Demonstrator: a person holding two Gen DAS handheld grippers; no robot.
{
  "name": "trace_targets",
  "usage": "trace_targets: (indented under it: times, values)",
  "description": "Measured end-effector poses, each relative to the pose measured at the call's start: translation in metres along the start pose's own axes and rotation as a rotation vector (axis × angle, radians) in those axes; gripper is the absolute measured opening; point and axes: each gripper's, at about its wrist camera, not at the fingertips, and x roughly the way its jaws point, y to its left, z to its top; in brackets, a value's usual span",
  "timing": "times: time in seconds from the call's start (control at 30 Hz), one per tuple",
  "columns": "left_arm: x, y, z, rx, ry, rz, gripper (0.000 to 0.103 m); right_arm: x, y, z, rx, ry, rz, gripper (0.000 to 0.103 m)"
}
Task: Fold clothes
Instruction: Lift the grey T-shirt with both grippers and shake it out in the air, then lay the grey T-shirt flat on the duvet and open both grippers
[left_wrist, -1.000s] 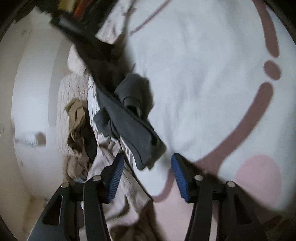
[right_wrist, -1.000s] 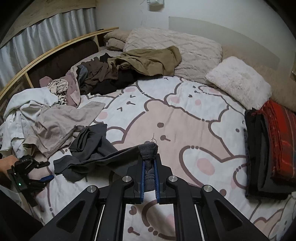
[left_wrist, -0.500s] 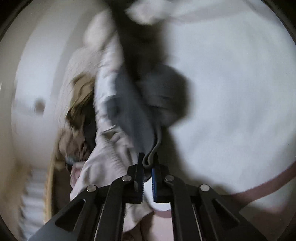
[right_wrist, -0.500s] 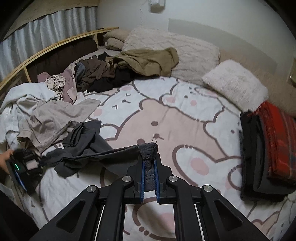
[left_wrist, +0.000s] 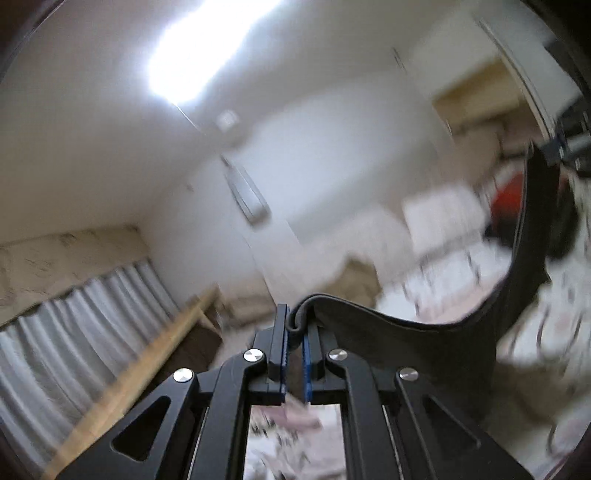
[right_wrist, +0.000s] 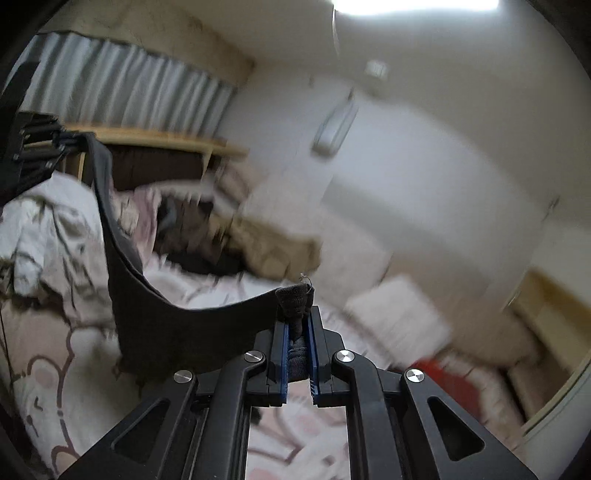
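Above bed (right_wrist: 55, 369), grippers stretch dark garment (right_wrist: 166, 325).

A bunched corner of a dark garment (right_wrist: 177, 325) is clamped between the blue pads (right_wrist: 283, 360) of the right gripper (right_wrist: 297, 354). From there the cloth is stretched in a sagging curve up to the left gripper (right_wrist: 40, 144) at the upper left edge, where its other end is held. Below and behind, blurred, are seen a printed bedspread (right_wrist: 55, 354), piled clothes (right_wrist: 207, 240), a white pillow (right_wrist: 399, 314) and a pleated curtain (right_wrist: 140, 88).
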Motion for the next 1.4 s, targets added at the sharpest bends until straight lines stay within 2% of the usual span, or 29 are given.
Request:
trace_targets:
  times: [0.1, 0.23, 0.33, 0.47, 0.6, 0.73, 0.83, 0.9, 0.97, 1.03, 1.23, 1.33, 1.4]
  values:
    - [-0.031, 0.017, 0.037, -0.008, -0.092, 0.028, 0.006, -0.045, -0.014, 0.032, -0.017, -0.084, -0.074, 0.009]
    - [-0.029, 0.021, 0.057, -0.030, -0.097, 0.012, 0.006, -0.065, -0.031, 0.051, -0.022, -0.096, -0.130, 0.009]
    - [-0.001, 0.008, 0.048, -0.076, -0.021, -0.042, 0.006, -0.046, -0.036, 0.045, -0.028, -0.048, -0.146, 0.009]
    - [0.055, -0.019, 0.028, -0.156, 0.075, -0.085, 0.006, 0.005, -0.044, 0.027, -0.008, 0.037, -0.149, 0.009]
    - [0.079, -0.041, 0.031, -0.199, 0.078, -0.061, 0.006, 0.040, -0.065, 0.021, 0.061, 0.052, -0.171, 0.009]
    - [0.053, -0.030, 0.058, -0.196, -0.004, -0.030, 0.006, 0.024, -0.081, 0.039, 0.081, -0.007, -0.200, 0.009]
    - [0.009, -0.029, 0.066, -0.089, -0.053, -0.032, 0.006, -0.013, -0.078, 0.042, 0.042, -0.050, -0.201, 0.009]
    - [-0.018, -0.037, 0.058, -0.005, -0.046, -0.058, 0.006, -0.038, -0.063, 0.032, 0.024, -0.046, -0.174, 0.009]
    - [-0.045, -0.052, 0.037, 0.070, 0.009, -0.130, 0.006, -0.055, -0.046, 0.008, 0.019, -0.003, -0.118, 0.009]
    - [-0.063, -0.075, 0.006, 0.135, 0.104, -0.227, 0.007, -0.069, -0.027, -0.017, 0.009, 0.051, -0.058, 0.009]
    - [-0.092, -0.163, -0.111, 0.271, 0.434, -0.555, 0.007, -0.055, 0.046, -0.140, -0.079, 0.335, 0.136, 0.009]
    - [-0.111, -0.217, -0.165, 0.416, 0.543, -0.739, 0.007, -0.040, 0.074, -0.198, -0.137, 0.503, 0.254, 0.009]
    - [-0.124, -0.243, -0.186, 0.483, 0.594, -0.861, 0.007, -0.039, 0.092, -0.230, -0.186, 0.585, 0.328, 0.009]
